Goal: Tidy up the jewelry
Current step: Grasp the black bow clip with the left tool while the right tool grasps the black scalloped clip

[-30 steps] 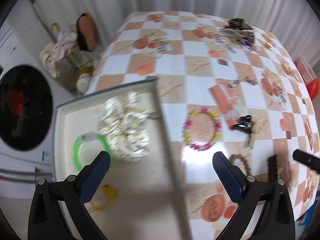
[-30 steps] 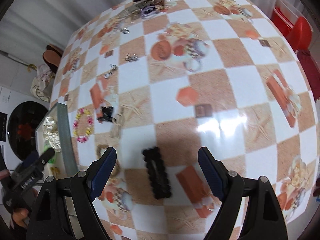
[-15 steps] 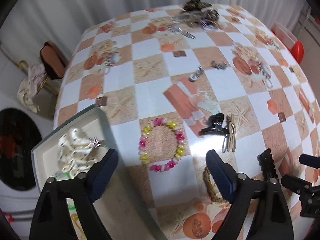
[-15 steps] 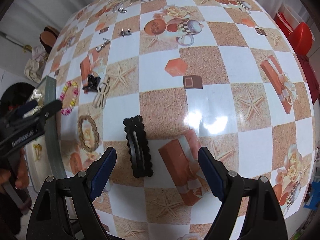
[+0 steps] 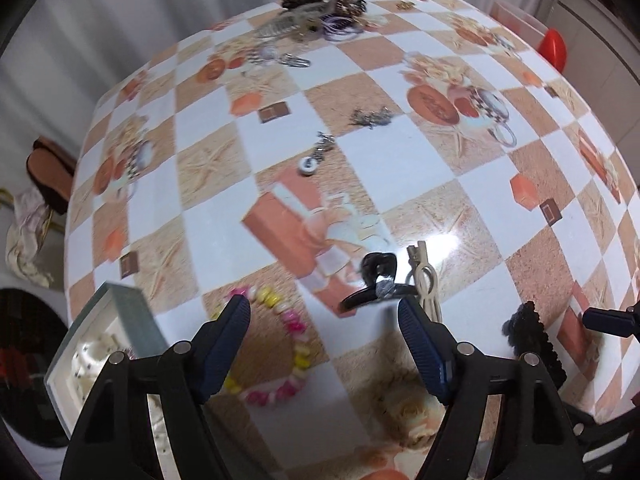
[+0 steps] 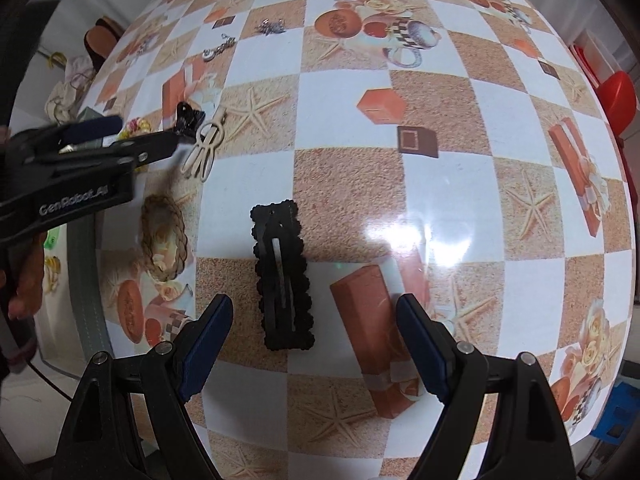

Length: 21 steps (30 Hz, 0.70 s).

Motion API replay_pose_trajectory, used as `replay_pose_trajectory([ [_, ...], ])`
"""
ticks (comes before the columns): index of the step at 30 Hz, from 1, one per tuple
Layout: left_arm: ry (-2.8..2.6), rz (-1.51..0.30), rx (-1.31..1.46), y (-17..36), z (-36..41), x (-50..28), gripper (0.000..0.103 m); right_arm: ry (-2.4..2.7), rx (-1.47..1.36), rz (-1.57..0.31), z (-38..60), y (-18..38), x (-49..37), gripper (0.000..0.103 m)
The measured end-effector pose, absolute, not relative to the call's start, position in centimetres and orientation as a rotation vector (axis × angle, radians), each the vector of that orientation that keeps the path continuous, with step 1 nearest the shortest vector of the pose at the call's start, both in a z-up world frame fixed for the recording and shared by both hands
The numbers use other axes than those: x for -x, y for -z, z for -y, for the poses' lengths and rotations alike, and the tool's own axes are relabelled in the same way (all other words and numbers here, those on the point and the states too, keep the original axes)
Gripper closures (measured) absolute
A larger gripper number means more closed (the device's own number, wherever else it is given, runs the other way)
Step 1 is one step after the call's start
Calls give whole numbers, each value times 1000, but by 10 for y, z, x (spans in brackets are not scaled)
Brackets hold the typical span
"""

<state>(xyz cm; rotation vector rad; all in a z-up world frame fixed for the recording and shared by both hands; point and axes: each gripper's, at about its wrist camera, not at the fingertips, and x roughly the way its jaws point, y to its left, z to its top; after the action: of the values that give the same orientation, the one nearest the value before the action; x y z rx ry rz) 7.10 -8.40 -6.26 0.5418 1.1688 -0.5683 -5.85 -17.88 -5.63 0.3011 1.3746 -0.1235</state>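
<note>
My left gripper is open and empty above the table, its fingers either side of a black claw clip and a pink-and-yellow bead bracelet. A beige clip lies beside the claw clip. My right gripper is open and empty, with a black scalloped snap clip lying flat between its fingers. That clip also shows in the left wrist view. A grey tray at the left holds a white scrunchie.
A pile of jewelry lies at the table's far edge, with small earrings and a charm mid-table. A braided brown ring lies near the tray. The left gripper's body shows in the right wrist view. A red stool stands beyond the right edge.
My left gripper has swung from over the tray to the right and forward, now over the claw clip and bracelet. My right gripper has closed in on the black snap clip.
</note>
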Motion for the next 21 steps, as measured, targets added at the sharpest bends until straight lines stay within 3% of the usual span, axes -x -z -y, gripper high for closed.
replay_pose_trajectory([
  [3,577,-1179,-545,69,89,-74,22,137,-245,-1375,172,59,55,17],
  [4,576,-1182,-545,70,90,-75,29,140,-223,-1371,170,59,54,17],
  [10,580,-1181,-529,70,94,-77,29,171,-125,-1353,170,60,47,24],
  [11,585,-1182,-526,70,96,-77,37,175,-121,-1348,173,60,46,25],
  [13,598,-1189,-510,70,99,-76,41,180,-119,-1344,177,59,43,28],
  [19,626,-1205,-478,70,104,-71,66,166,-103,-1327,179,55,37,47],
  [21,626,-1202,-472,69,105,-70,68,165,-105,-1322,178,53,36,63],
])
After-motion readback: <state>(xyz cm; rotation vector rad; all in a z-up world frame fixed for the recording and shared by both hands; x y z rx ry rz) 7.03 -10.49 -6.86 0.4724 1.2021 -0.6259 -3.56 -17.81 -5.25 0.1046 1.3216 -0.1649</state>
